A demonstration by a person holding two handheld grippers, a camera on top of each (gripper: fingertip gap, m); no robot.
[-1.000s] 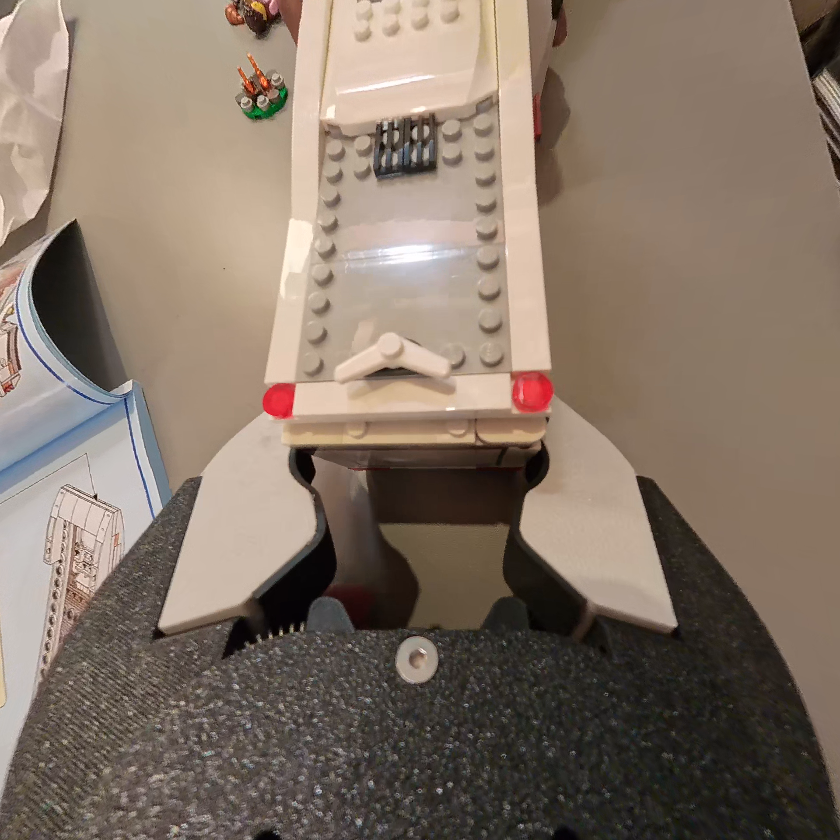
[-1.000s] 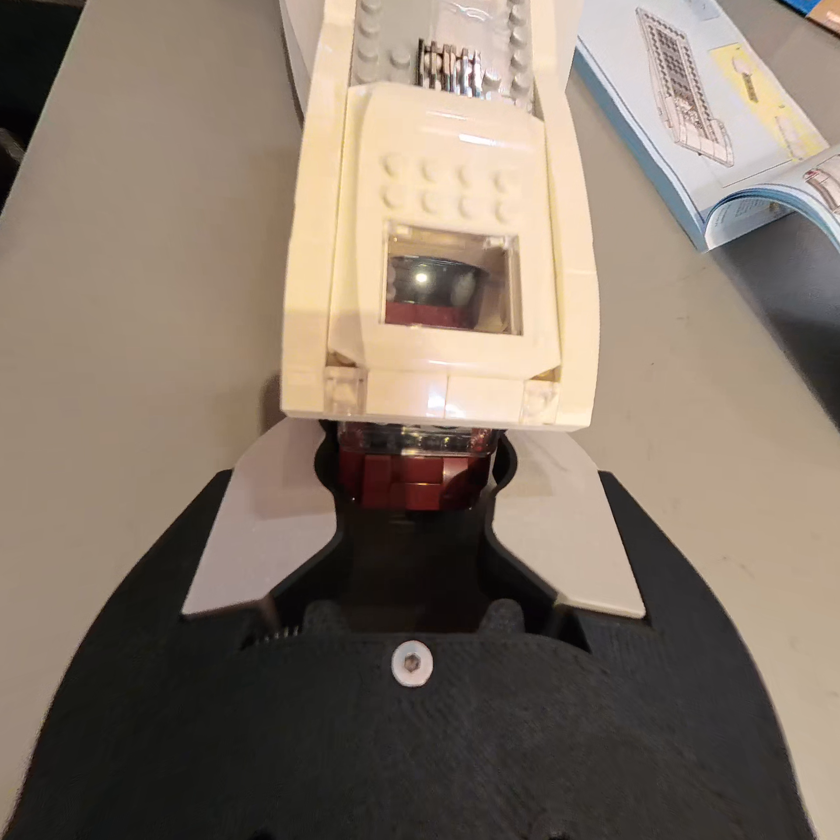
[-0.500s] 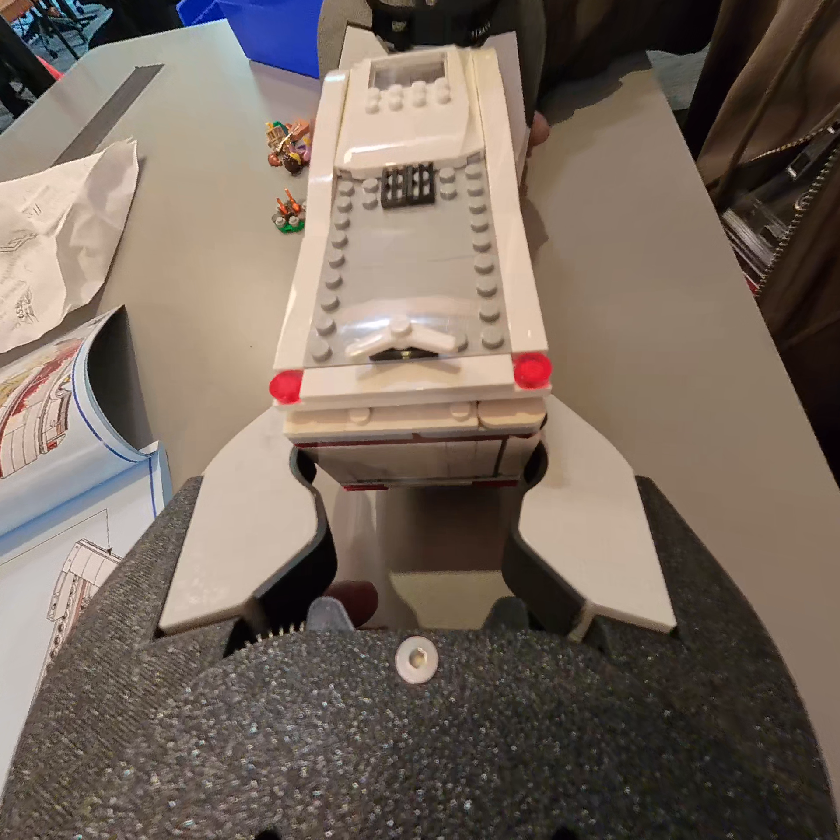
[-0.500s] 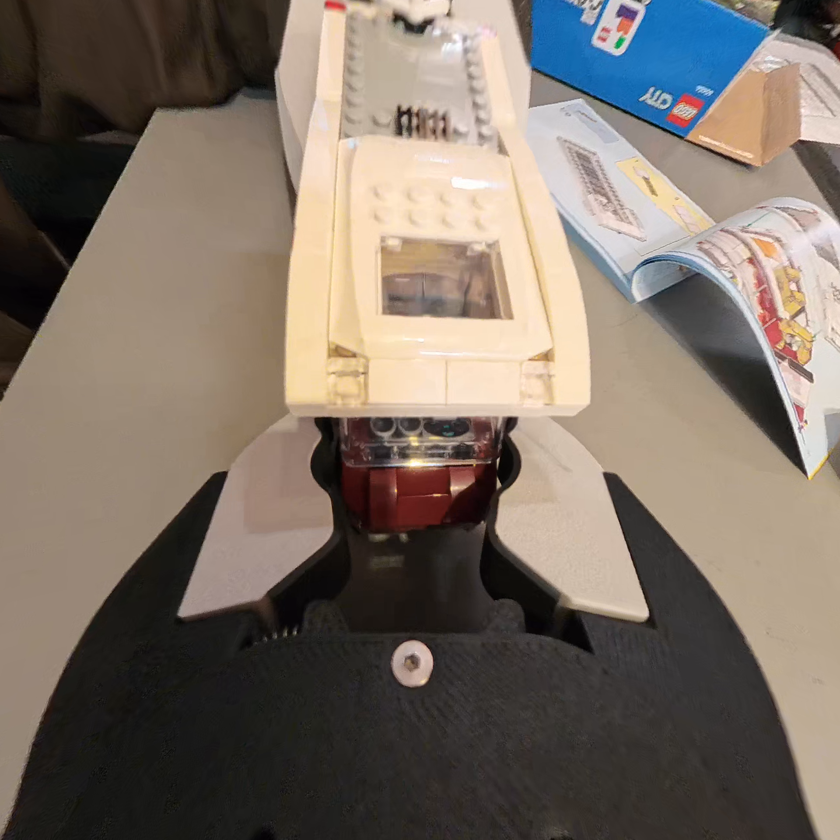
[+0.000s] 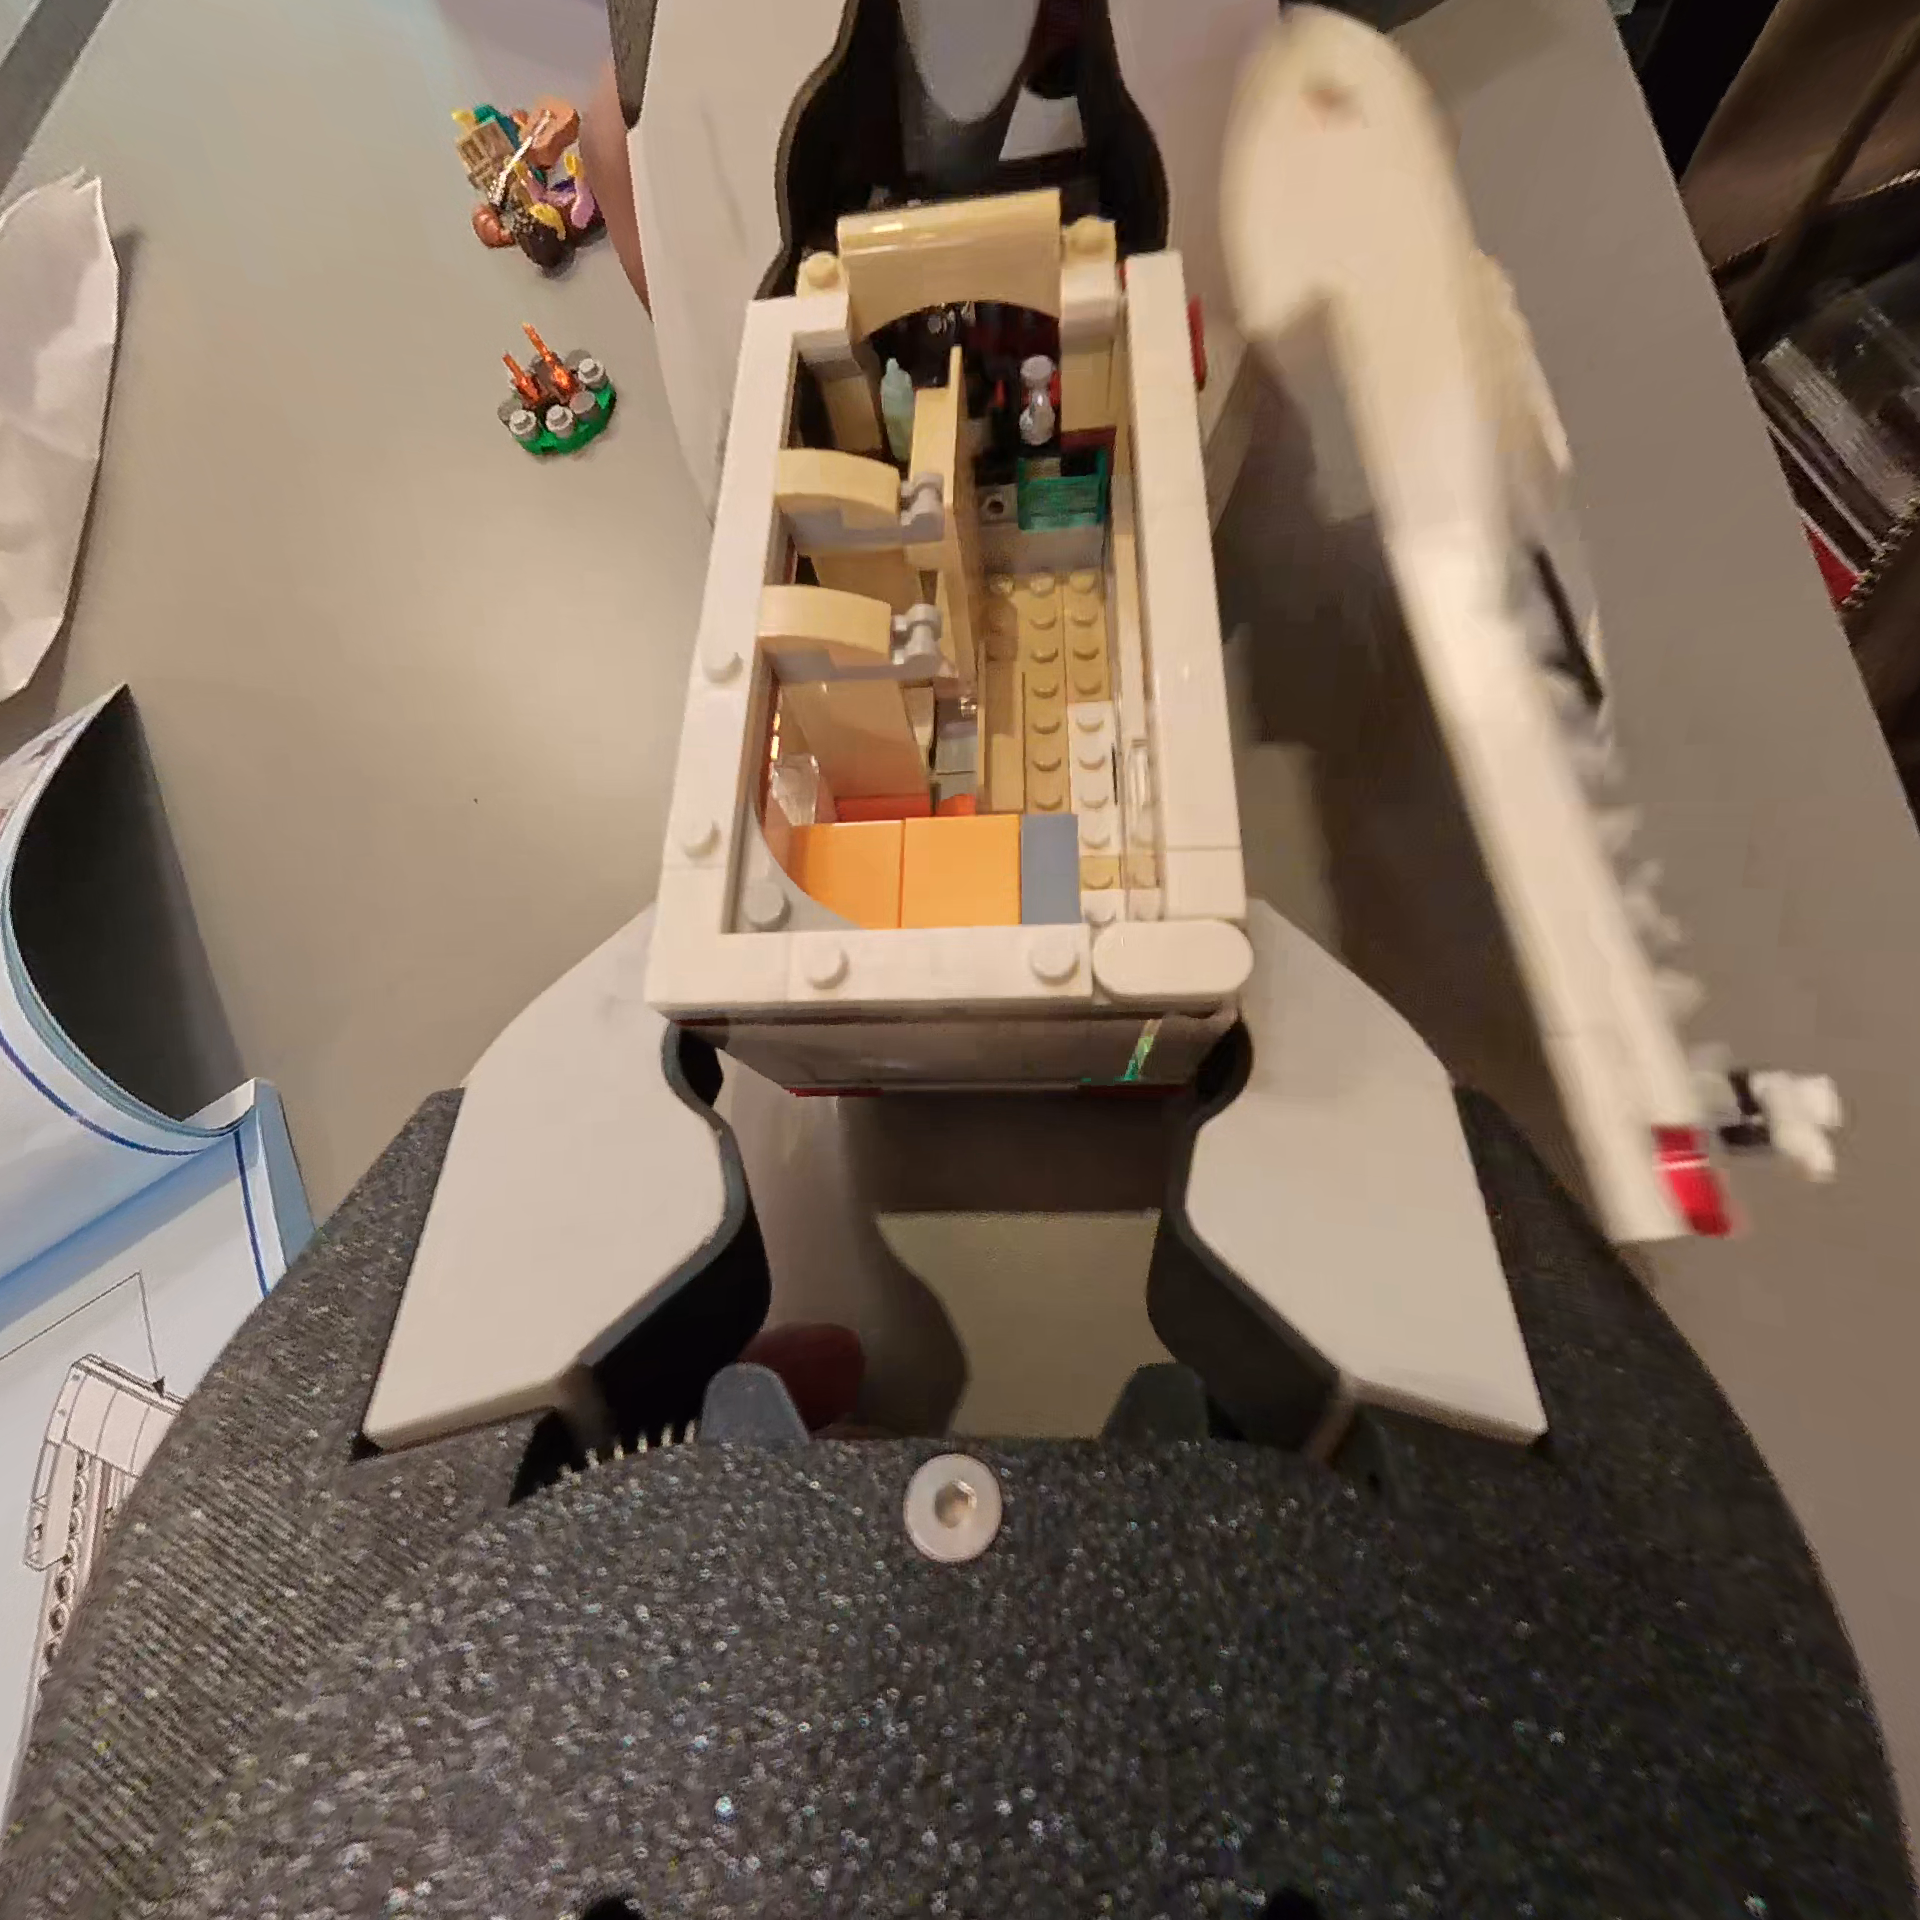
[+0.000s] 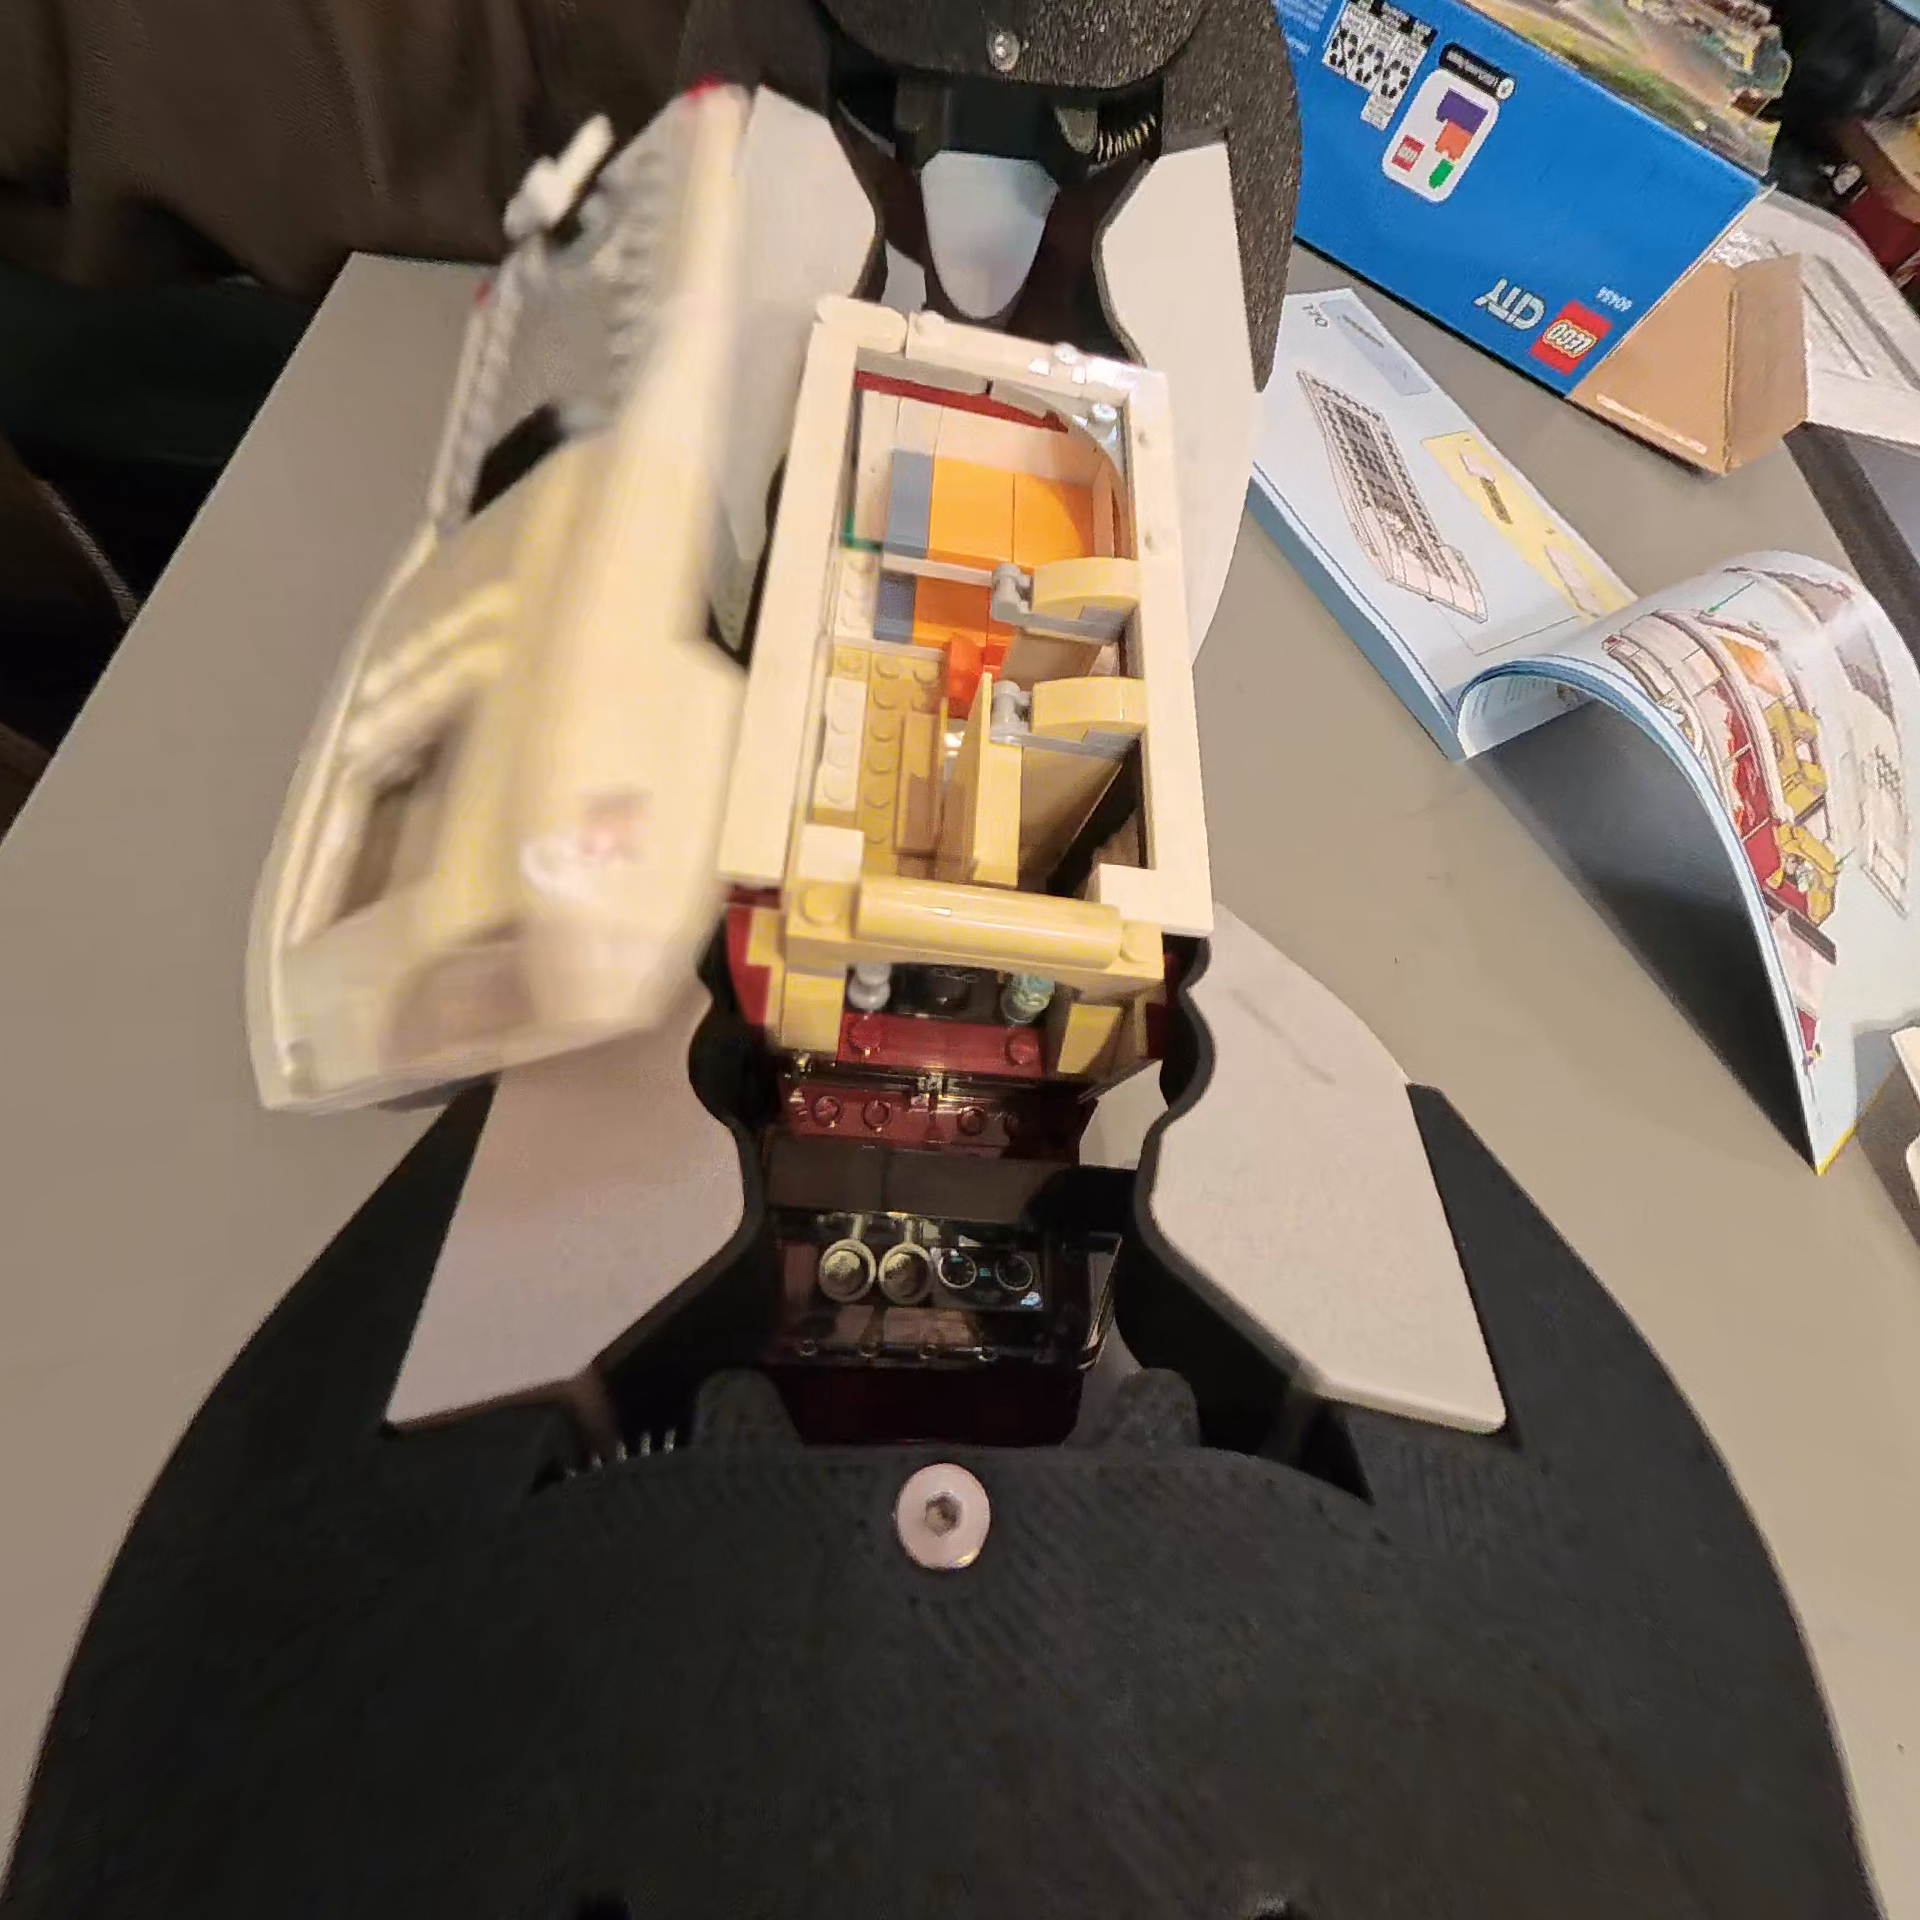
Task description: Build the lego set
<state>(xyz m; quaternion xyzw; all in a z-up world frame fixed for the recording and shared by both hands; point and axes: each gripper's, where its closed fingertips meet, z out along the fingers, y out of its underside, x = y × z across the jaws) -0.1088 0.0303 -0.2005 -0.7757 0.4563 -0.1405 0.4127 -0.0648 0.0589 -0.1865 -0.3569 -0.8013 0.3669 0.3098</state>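
The white roof [image 5: 1455, 623] has come off — both tools clamp the brick van [image 5: 956, 644], interior exposed.

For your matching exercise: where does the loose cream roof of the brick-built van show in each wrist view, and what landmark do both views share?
Left wrist view: the roof runs blurred down the right side, beside the open van body.
Right wrist view: the roof lies blurred at the left, against the van body.
Shared landmark: the orange blocks inside the van.
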